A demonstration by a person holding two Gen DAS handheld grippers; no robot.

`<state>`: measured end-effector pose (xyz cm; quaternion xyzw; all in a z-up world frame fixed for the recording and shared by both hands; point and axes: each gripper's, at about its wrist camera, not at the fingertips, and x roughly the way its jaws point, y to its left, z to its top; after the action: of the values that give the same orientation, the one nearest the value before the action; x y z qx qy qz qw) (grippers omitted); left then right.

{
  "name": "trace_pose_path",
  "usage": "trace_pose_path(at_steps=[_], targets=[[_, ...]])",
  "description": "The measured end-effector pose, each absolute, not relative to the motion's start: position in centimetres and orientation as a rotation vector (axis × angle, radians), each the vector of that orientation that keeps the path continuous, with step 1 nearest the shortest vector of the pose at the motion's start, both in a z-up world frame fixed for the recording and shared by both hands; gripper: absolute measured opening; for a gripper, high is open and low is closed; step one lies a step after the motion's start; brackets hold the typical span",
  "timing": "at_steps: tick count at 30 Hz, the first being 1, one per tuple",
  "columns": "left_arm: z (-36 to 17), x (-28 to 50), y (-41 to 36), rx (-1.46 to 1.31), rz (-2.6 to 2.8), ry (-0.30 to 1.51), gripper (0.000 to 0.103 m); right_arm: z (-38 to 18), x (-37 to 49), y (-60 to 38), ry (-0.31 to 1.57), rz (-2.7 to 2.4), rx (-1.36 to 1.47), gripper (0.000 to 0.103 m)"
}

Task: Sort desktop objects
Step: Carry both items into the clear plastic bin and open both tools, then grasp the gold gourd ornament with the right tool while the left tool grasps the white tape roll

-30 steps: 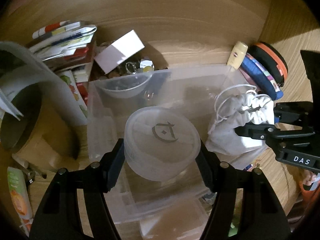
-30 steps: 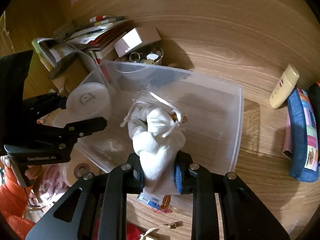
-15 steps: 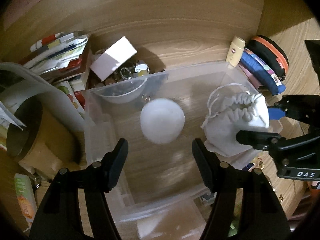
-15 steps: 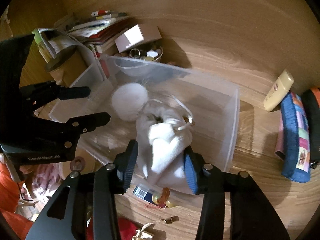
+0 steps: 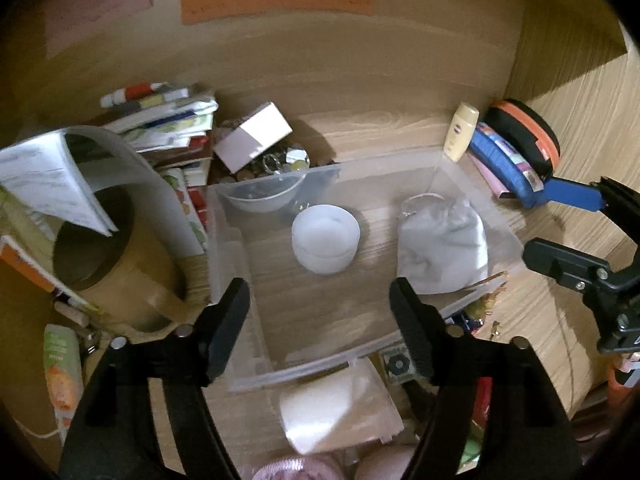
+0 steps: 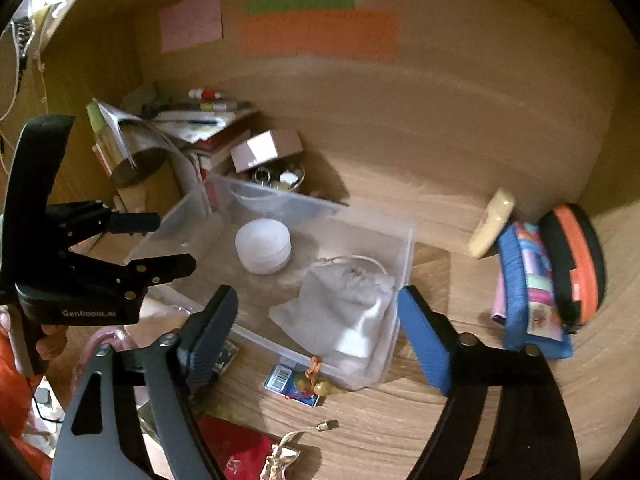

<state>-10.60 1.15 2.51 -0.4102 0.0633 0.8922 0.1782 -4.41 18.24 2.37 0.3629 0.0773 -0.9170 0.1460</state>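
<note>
"GenRobot.AI" lettering on left tool point(image 6: 158, 243) beside clear bin point(image 6: 404, 264)

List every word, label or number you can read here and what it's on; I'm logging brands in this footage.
"GenRobot.AI": on the body of the left gripper, seen from the right wrist camera.
Barcode label on the small card by the clear bin: too small to read.
Cream bottle print: blurred.
Sticky notes on the back panel: blurred.
Book spines: unreadable.

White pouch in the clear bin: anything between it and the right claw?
Nothing visible. The right claw hangs just above the white pouch in the clear bin, jaws opening, pads off the cloth. The round tub sits apart, to its left in this view.
</note>
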Motion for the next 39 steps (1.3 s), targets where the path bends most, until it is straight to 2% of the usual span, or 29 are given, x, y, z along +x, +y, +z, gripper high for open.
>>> trace_pose_path(at_steps=[4,6,11,21,33,35,37,39], targets=[[3.4,-9.2,0.5,-1.138,2.545,0.163,0.082,2.9,-2.8,18.7,0.208,-2.682,1.001,0.083],[3.6,-8.4,0.1,-1.126,2.553,0.155,0.091,2.9,-2.4,19.0,0.181,-2.694,1.002,0.083],[3.7,-6.4,-0.9,-1.119,2.576,0.154,0.094,2.7,-1.4,20.0,0.097,-2.696,1.024,0.083],[1.8,-4.2,-1.7,-1.200,2.558,0.139,0.095,1.3,0.6,20.7,0.066,-2.743,1.036,0.083],[-2.1,-4.5,-0.6,-1.343,2.447,0.108,0.095,-3.9,-0.8,20.6,-0.087,-2.643,1.163,0.082],[-2.7,-4.7,-0.6,-1.360,2.430,0.084,0.095,-4.7,-1.4,20.5,-0.093,-2.638,1.203,0.076],[-3.0,-5.0,-0.7,-1.373,2.422,0.063,0.095,-5.6,-1.9,20.4,-0.091,-2.630,1.247,0.065],[-3.4,-5.2,-0.5,-1.383,2.411,0.047,0.095,-6.4,-2.5,20.4,-0.102,-2.619,1.292,0.061]])
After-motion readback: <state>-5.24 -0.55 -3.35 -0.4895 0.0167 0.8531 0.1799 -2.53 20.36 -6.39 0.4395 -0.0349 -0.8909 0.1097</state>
